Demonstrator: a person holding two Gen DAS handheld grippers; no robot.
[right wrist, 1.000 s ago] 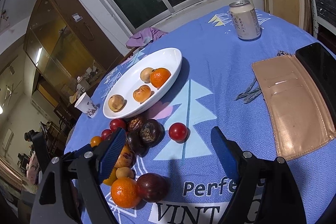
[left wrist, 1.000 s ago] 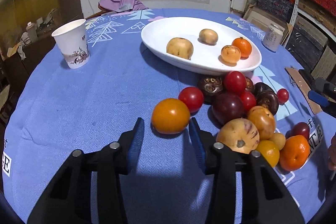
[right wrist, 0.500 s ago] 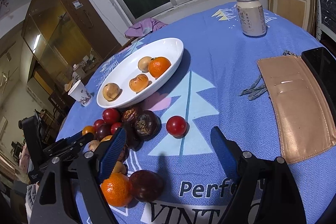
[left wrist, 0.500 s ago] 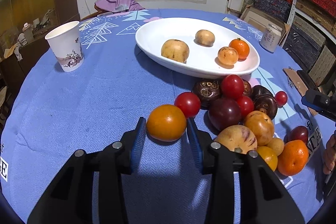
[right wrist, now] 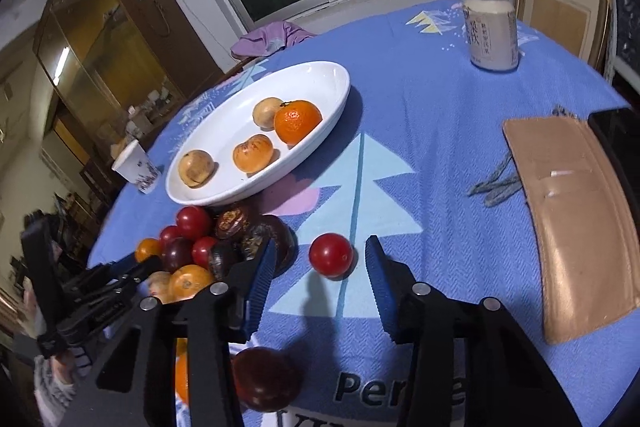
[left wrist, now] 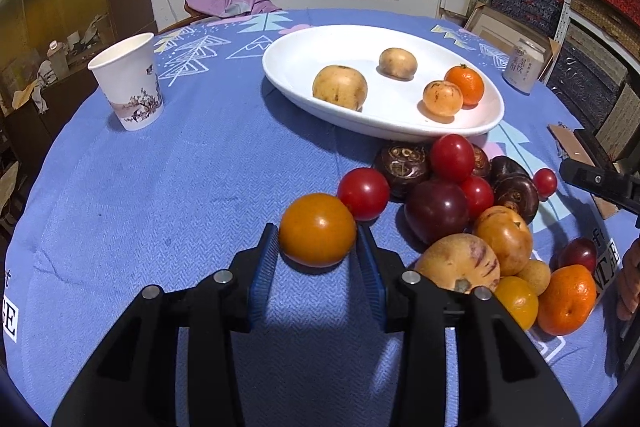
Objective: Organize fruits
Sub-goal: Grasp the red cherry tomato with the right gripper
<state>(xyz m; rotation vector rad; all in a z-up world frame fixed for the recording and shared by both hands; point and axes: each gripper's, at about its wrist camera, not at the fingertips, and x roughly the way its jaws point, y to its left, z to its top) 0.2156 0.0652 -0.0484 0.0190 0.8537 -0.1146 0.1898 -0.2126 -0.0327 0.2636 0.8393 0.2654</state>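
A white oval plate [left wrist: 304, 67] holds two tan fruits, a pale orange one and a mandarin; it also shows in the right wrist view [right wrist: 336, 95]. In front of it lies a pile of fruit [left wrist: 460, 211] on the blue cloth. My left gripper [left wrist: 318, 247] is shut on an orange tomato [left wrist: 317, 229] at the pile's left edge, next to a red tomato [left wrist: 363, 193]. My right gripper [right wrist: 320, 267] is open, its fingers on either side of a lone red tomato [right wrist: 331, 255] that lies a little ahead of them on the cloth.
A paper cup [left wrist: 130, 81] stands at the left. A drink can [right wrist: 490, 29] stands at the far right. A tan wallet [right wrist: 572, 219] and a dark phone [right wrist: 616, 131] lie at the right edge. A dark plum [right wrist: 266, 379] lies under my right gripper.
My left gripper moved forward and closed its fingers on the orange tomato. My right gripper moved forward and narrowed around the lone red tomato.
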